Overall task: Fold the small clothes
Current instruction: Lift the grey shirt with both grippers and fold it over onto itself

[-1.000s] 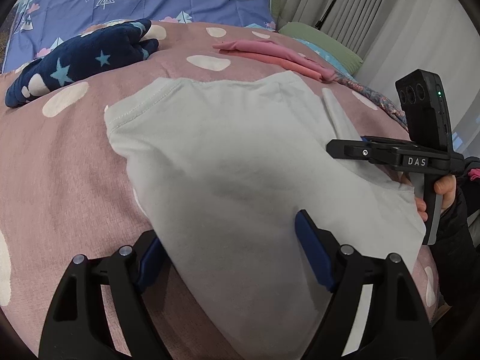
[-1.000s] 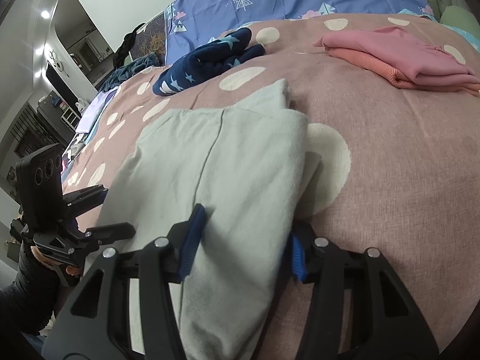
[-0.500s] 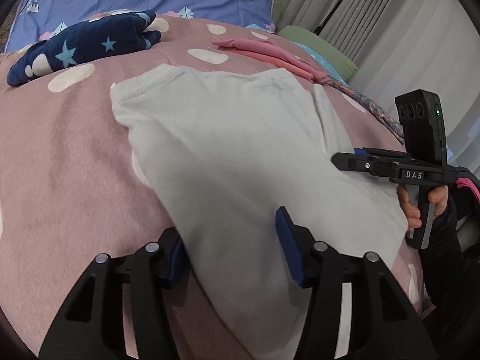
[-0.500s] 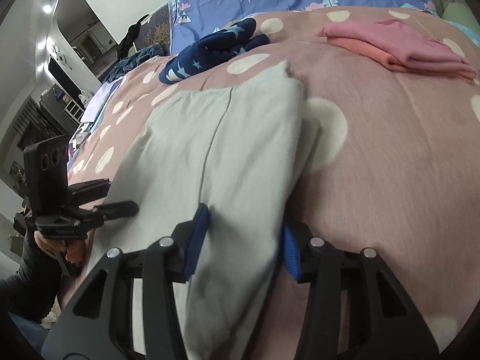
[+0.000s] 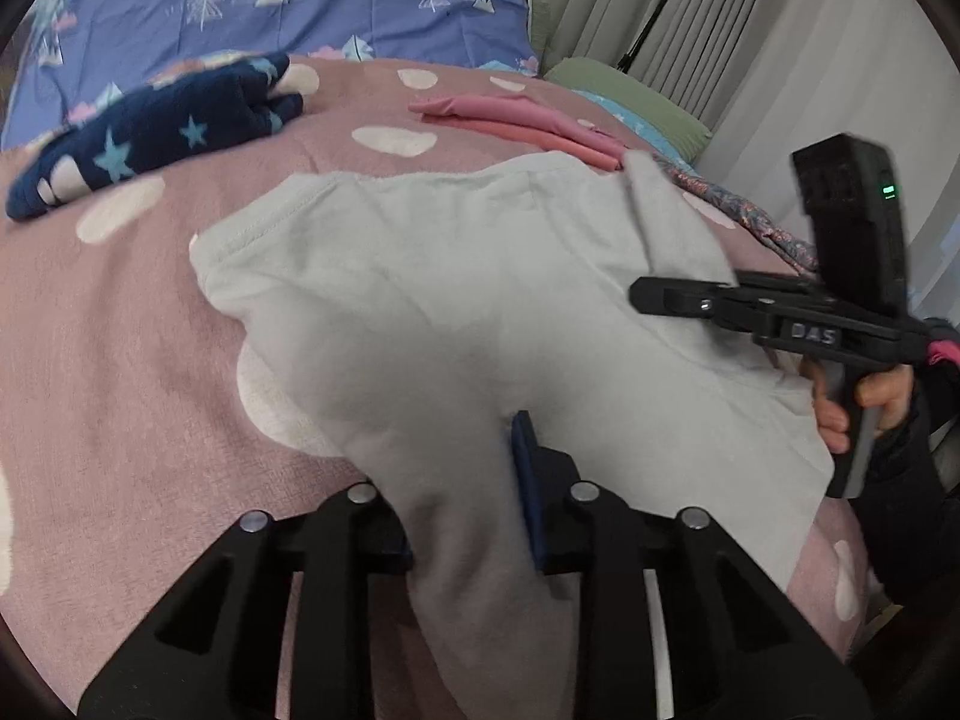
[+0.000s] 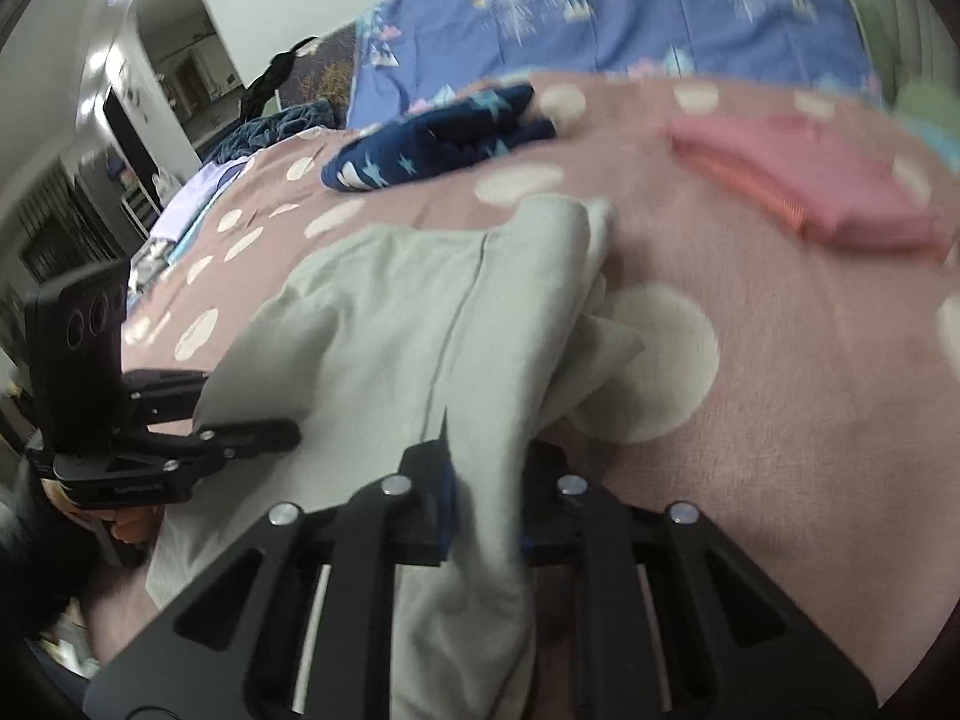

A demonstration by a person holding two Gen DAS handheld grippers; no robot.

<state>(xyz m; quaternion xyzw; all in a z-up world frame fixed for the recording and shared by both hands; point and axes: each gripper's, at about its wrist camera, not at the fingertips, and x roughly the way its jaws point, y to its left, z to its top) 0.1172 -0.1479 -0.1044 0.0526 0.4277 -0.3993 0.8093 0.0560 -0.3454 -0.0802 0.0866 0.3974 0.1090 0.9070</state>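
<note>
Fingers of left gripper (image 5: 465, 489) and right gripper (image 6: 483, 495) have just been closing; we see both now pinching the grey garment (image 5: 456, 294) hem on the bed (image 5: 114, 372), ready to lift and fold.

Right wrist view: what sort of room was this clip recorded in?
Most likely a home bedroom. The clothes lie on a bed with a pink spotted cover and a blue tree-print pillow at its head, and an arched doorway opens onto further rooms.
</note>
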